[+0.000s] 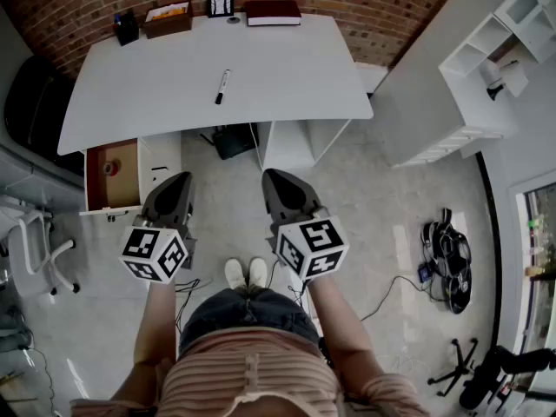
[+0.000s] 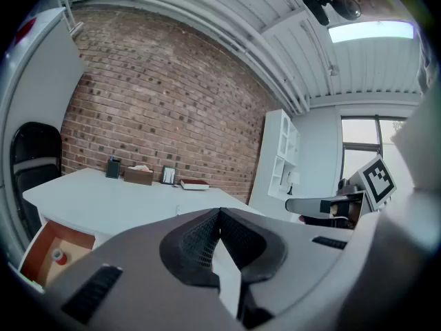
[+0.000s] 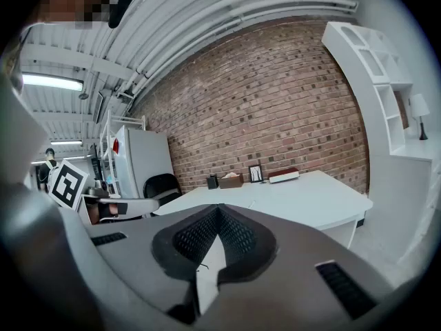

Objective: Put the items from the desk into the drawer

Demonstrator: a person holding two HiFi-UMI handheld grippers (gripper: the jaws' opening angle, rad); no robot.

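On the white desk [image 1: 287,68] lie a black marker [image 1: 222,86], a brown tissue box [image 1: 168,19], a small picture frame [image 1: 220,1], a dark red book [image 1: 273,12] and a black pen holder [image 1: 127,29]. The wooden drawer [image 1: 124,185] stands pulled out under the desk's left end, with a small red roll [image 1: 110,168] inside. My left gripper [image 1: 178,182] and right gripper [image 1: 274,178] hang side by side in front of the desk, well short of it. Both are shut and hold nothing. The right gripper view shows the same desk items far off, past my right gripper [image 3: 217,211].
A black bin [image 1: 233,139] sits under the desk. A white office chair [image 1: 35,250] stands at the left. A white shelf unit [image 1: 486,68] fills the right side. Shoes [image 1: 447,254], a cable and a tripod [image 1: 460,367] lie on the floor at the right.
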